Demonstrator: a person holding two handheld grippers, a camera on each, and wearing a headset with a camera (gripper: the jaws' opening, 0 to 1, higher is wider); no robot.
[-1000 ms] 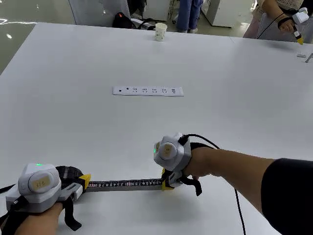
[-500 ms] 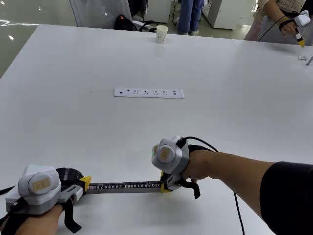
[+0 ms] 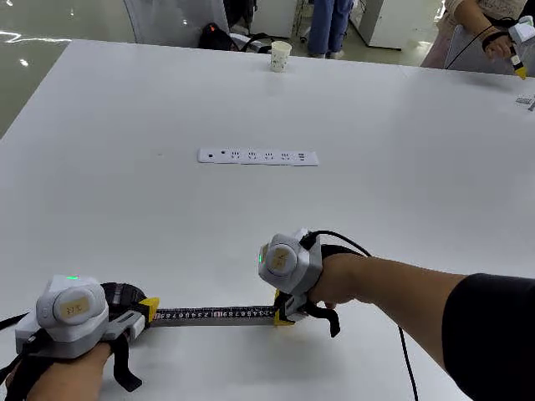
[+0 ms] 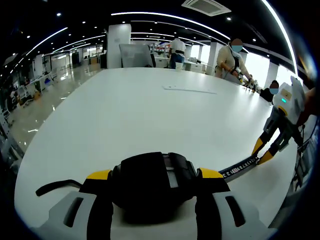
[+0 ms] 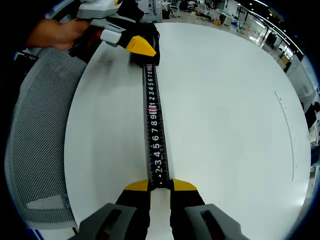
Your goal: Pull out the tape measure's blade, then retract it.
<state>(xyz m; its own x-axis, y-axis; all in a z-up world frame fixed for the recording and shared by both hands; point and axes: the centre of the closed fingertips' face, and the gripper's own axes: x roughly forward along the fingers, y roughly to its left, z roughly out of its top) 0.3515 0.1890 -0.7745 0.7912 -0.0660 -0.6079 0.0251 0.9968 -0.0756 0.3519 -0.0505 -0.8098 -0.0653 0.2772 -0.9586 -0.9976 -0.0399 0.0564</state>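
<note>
- A white paper cup (image 3: 281, 55) stands at the far edge of the big white desk (image 3: 376, 167). I cannot tell what is inside it.
- A long white power strip (image 3: 257, 156) lies flat near the middle of the desk.
- Not much is different from a second ago. The dark blade with white numbers (image 3: 213, 314) is pulled out about as far as it was. The left claw (image 3: 138, 311) and the right claw (image 3: 280, 317) hold the same spots close to the near edge of the desk.
- The black round tape measure (image 4: 152, 180) sits on the left side of the desk, close to the near edge. The left claw is closed around it, with one yellow tip on each side of its body.
- The blade comes out of the tape measure and runs along the near edge toward the right. It looks straight and lies low on the desk between the two claws.
- The right claw is closed on the end of the blade. It pinches the end between its two yellow tips, and the tips point down at the desk.
- The power strip and the cup are well apart from both claws.
</note>
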